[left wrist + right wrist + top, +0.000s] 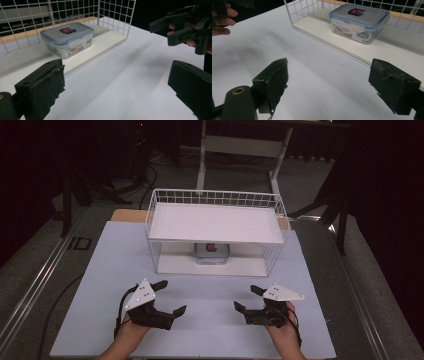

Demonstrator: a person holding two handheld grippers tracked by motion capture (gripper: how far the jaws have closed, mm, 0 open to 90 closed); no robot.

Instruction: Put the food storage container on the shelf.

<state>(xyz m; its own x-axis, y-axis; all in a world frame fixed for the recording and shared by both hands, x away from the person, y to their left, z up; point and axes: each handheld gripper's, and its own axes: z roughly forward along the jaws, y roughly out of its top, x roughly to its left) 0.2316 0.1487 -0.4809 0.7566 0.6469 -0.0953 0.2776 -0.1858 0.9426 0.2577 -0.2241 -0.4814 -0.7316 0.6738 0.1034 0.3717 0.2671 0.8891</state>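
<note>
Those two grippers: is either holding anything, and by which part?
Nothing is held. The left gripper and right gripper are open above the table, short of the container.

Clear glossy plastic box sits in a white wire-mesh metal rack.

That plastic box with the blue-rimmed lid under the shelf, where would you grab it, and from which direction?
Probably from the open front of the wire rack, since the shelf board above blocks any reach from the top. The box sits flat on the bottom board, lid on. Both grippers, left gripper and right gripper, open, could press its two short side walls below the lid rim.
</note>
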